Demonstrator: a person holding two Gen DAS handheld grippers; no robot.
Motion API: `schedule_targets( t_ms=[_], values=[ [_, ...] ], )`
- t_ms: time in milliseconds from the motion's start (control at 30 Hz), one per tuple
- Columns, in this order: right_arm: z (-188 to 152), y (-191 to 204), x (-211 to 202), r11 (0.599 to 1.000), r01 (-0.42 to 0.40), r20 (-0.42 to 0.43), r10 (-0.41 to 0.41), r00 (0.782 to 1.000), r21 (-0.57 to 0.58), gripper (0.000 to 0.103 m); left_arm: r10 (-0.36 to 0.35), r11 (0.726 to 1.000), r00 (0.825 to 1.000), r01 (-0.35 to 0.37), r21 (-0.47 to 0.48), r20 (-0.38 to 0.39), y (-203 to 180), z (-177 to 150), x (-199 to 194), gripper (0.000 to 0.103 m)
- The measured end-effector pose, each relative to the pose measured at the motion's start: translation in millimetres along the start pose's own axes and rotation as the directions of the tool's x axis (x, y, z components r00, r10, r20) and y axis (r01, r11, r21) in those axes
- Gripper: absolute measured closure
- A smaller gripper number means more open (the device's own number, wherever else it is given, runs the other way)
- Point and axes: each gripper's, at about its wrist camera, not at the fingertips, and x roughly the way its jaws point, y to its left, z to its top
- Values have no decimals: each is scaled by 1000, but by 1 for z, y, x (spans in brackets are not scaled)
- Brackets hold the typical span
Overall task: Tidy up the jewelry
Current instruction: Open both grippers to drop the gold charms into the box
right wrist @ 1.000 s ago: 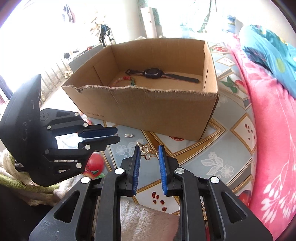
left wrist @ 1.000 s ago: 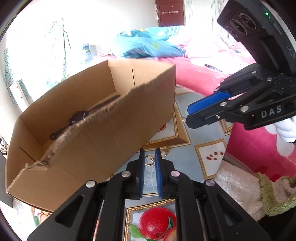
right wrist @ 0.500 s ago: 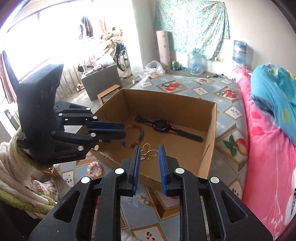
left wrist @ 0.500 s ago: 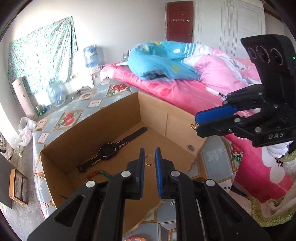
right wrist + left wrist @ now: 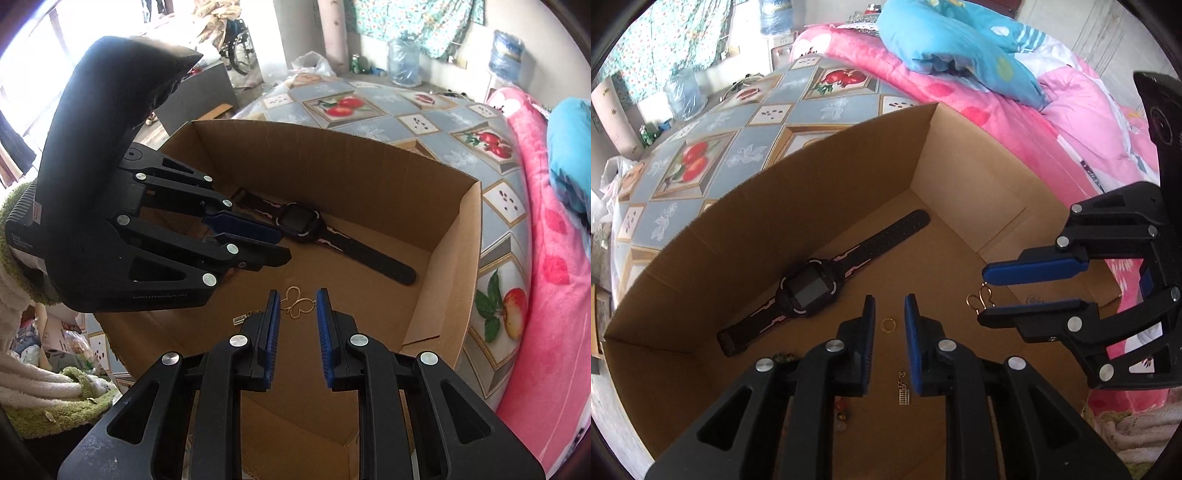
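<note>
A pink blanket (image 5: 1071, 122) lies on the bed beyond the right tongs (image 5: 298, 293), and a tablecloth with fruit pictures (image 5: 738, 122) stretches away past both pairs. On that cloth stands an open cardboard box (image 5: 812, 206), and both tongs point steeply down into it, side by side. A black watch (image 5: 809, 291) lies flat on the box floor, ahead of the left tongs (image 5: 889, 299) and a little to their left. A string of coloured beads (image 5: 842, 410) is mostly hidden under the left tongs' arms. A short chain with a small charm (image 5: 904, 387) lies on the floor beneath the left tongs' right finger. The right tongs are clenched on a gold butterfly (image 5: 299, 304), pinched at the fingertips and hanging above the box floor. The left tongs' jaws have just been opening; a small gold ring (image 5: 888, 325) sits in the gap, touching neither pad, so it is released. I cannot tell whether it is on the floor or falling.
</note>
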Motion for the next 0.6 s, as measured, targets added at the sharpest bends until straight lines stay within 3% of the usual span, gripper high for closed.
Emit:
schedule_targets(
  t_ms=[300, 600],
  values=[
    [-11, -9, -22, 998, -40, 69, 36, 997, 50, 85, -23, 997, 998, 27, -69, 58, 12, 2, -21, 80],
    [-25, -15, -61, 993, -78, 166, 61, 984, 93, 83, 18, 998, 984, -7, -62, 180, 2, -15, -68, 78]
  ],
)
